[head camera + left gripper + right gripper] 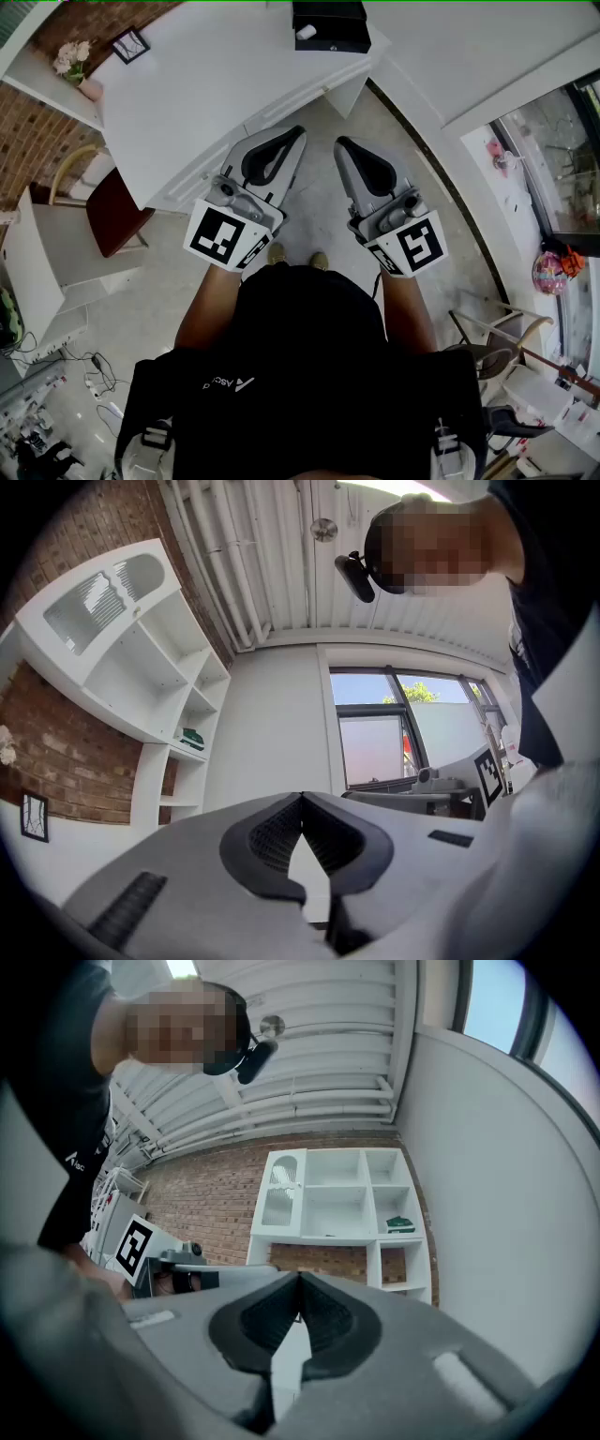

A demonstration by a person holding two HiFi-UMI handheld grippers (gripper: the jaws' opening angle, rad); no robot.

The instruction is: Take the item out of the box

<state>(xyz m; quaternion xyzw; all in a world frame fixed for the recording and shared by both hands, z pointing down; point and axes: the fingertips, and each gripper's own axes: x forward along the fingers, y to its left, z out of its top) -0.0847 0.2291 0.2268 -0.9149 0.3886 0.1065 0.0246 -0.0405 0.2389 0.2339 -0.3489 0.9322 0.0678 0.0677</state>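
A black box [330, 24] stands open on the white table [206, 84] at the far edge, with a small white item [307, 32] lying in it. My left gripper [298, 132] and right gripper [339, 142] are held side by side over the floor in front of the table, well short of the box. Both are shut with nothing between the jaws. In the left gripper view the left gripper [301, 796] points up at a window and wall; in the right gripper view the right gripper [300, 1276] points at a white shelf unit [339, 1213].
A small picture frame [129, 44] and a flower pot [75, 66] sit at the table's left end. A red-seated chair [108, 208] stands left of me, a wooden chair [492, 342] at the right. Cables lie on the floor at bottom left.
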